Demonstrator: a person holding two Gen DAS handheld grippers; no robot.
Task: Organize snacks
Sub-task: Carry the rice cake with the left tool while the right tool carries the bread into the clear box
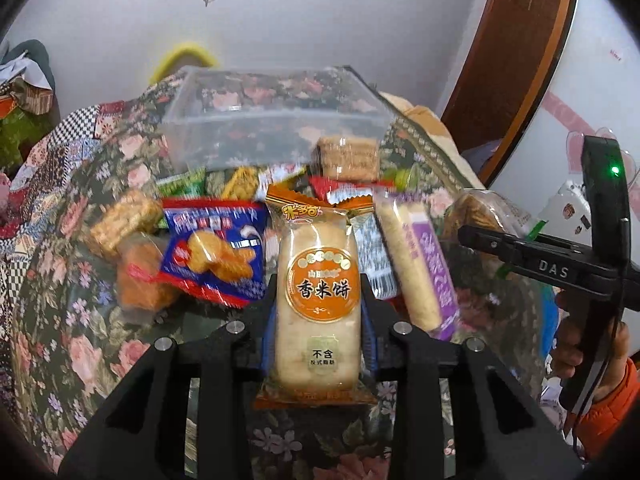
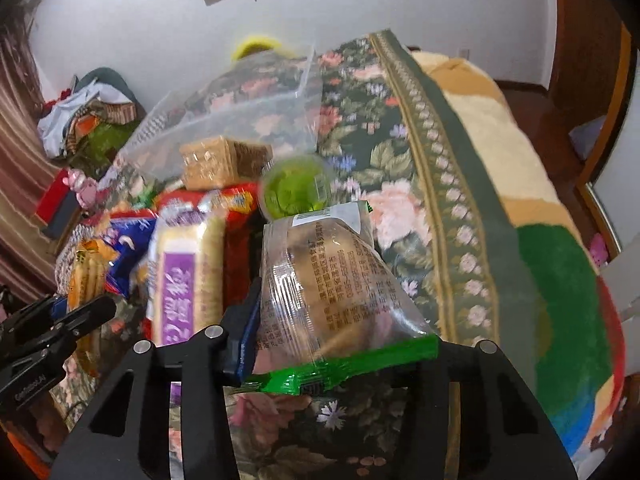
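Observation:
My left gripper (image 1: 318,292) is shut on an orange-labelled rice cracker packet (image 1: 316,320), which stands upright between the blue pads a little above the pile. My right gripper (image 2: 332,320) is shut on a clear packet with a green seam (image 2: 332,272) holding a brown cake; its right finger is hidden behind the wrapper. Beyond both lies a heap of snacks: a blue biscuit packet (image 1: 216,252), a purple-labelled roll packet (image 2: 188,276), a green jelly cup (image 2: 294,190) and a wrapped brown cracker block (image 1: 348,156). A clear plastic box (image 1: 272,120) sits behind the heap.
Everything rests on a floral cloth (image 2: 384,148) over a bed, with a striped blanket (image 2: 552,264) to the right. A hand in an orange sleeve (image 1: 600,400) holds the right gripper. Clothes are piled at far left (image 2: 88,120); a wooden door frame (image 1: 520,60) stands at the back right.

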